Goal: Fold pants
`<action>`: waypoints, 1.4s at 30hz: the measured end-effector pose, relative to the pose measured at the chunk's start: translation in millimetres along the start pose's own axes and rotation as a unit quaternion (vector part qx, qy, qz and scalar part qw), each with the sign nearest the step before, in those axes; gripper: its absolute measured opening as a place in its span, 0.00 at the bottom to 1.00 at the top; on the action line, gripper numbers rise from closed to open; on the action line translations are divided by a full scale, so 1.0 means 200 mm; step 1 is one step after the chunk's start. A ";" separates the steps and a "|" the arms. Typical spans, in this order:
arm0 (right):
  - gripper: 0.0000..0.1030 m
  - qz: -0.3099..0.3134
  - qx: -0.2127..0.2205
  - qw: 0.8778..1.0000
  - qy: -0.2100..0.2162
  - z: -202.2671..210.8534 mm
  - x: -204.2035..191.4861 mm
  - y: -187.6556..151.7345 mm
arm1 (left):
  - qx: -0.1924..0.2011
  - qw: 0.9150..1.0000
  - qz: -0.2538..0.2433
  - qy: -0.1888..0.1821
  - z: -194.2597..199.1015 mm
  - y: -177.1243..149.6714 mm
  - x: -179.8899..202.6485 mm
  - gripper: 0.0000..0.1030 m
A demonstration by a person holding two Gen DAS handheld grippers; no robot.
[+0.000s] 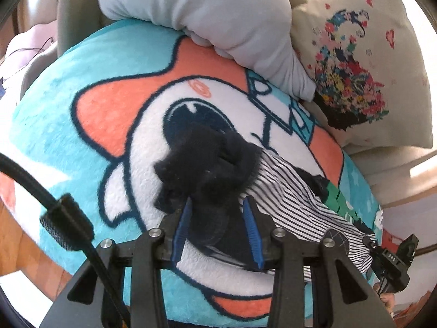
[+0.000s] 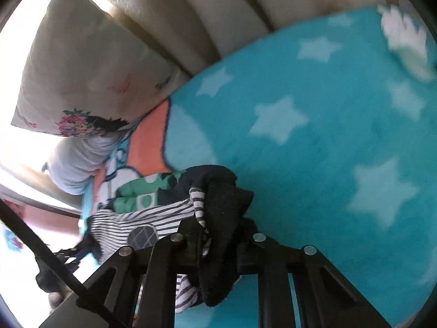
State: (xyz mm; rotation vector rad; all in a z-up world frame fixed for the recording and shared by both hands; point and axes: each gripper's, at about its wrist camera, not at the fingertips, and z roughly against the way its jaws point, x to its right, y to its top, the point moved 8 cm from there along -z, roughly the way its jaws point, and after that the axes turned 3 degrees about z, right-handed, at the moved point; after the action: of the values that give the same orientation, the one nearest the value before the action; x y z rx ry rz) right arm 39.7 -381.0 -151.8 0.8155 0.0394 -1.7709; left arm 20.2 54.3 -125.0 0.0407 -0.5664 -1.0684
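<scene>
Cartoon fleece blanket (image 1: pixel 68 87), turquoise with stars; floral cushion (image 1: pixel 363 63) against beige sofa back (image 2: pixel 207 13); grey pillow (image 1: pixel 207 13) beside cushion.

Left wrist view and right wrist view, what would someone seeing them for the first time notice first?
The bright turquoise cartoon blanket fills both views, with a big-eyed white and orange character in the left wrist view and pale stars in the right. On it lie small pants, striped with a dark navy part, stretched between the left tool and the right tool, both gripping the fabric. Behind, a floral cushion leans beside a pale grey pillow.
</scene>
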 end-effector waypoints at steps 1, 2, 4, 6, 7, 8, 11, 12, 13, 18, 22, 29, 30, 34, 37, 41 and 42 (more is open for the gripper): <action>0.16 0.006 0.004 1.000 -0.012 0.01 0.02 0.02 | 0.001 1.000 0.000 0.002 0.00 -0.01 0.00 0.37; 0.17 0.012 0.004 1.000 -0.021 0.01 0.03 0.03 | 0.002 1.000 -0.002 0.003 0.00 -0.01 0.01 0.37; 0.22 0.027 -0.004 0.998 -0.050 -0.03 0.05 0.04 | 0.004 1.000 -0.006 0.007 0.00 -0.03 0.03 0.37; 0.33 0.028 -0.003 0.997 -0.069 -0.03 0.08 0.05 | 0.004 1.000 -0.010 0.010 0.00 -0.04 0.05 0.37; 0.36 0.021 0.004 0.998 -0.066 0.00 0.08 0.06 | 0.004 1.000 -0.012 0.010 0.00 -0.04 0.07 0.37; 0.40 0.010 0.019 0.998 -0.062 0.04 0.09 0.08 | 0.003 1.000 -0.017 0.008 -0.01 -0.05 0.09 0.37; 0.41 -0.005 0.070 0.995 -0.074 0.21 0.13 0.12 | 0.004 0.999 -0.043 0.011 -0.03 -0.05 0.15 0.37; 0.41 -0.005 0.081 0.994 -0.078 0.25 0.13 0.13 | 0.005 0.999 -0.049 0.016 -0.05 -0.05 0.17 0.37; 0.41 -0.001 0.094 0.993 -0.077 0.29 0.11 0.14 | 0.003 0.999 -0.050 0.020 -0.06 -0.04 0.16 0.40; 0.41 0.052 0.068 0.995 -0.046 0.26 -0.12 0.06 | -0.030 0.997 -0.036 0.066 -0.22 -0.06 0.08 0.41; 0.41 0.136 0.009 0.990 -0.018 0.08 -0.40 -0.11 | -0.033 0.998 -0.034 0.046 -0.16 -0.04 0.13 0.41; 0.42 0.199 -0.068 0.977 -0.027 -0.33 -0.72 -0.18 | 0.022 0.998 -0.061 0.025 0.14 0.01 0.10 0.43; 0.42 0.206 -0.075 0.975 -0.032 -0.39 -0.75 -0.18 | 0.033 0.997 -0.066 0.033 0.18 0.02 0.07 0.43; 0.47 0.219 -0.093 0.968 -0.073 -0.60 -0.83 -0.15 | 0.076 0.990 -0.089 0.075 0.33 0.09 -0.08 0.43; 0.59 0.221 -0.087 0.967 -0.095 -0.66 -0.89 -0.11 | 0.113 0.986 -0.093 0.074 0.44 0.16 -0.15 0.44; 0.59 0.215 -0.074 0.969 -0.099 -0.63 -0.93 -0.09 | 0.162 0.978 -0.103 0.076 0.57 0.26 -0.15 0.62; 0.59 0.215 -0.066 0.970 -0.098 -0.61 -0.95 -0.09 | 0.170 0.977 -0.102 0.075 0.59 0.28 -0.15 0.65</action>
State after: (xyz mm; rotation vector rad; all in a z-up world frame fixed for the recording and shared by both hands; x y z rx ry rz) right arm 109.8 -166.8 -148.5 0.5035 -0.1396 -1.4118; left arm 2.1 134.7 -19.8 0.4836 -0.6115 -1.1457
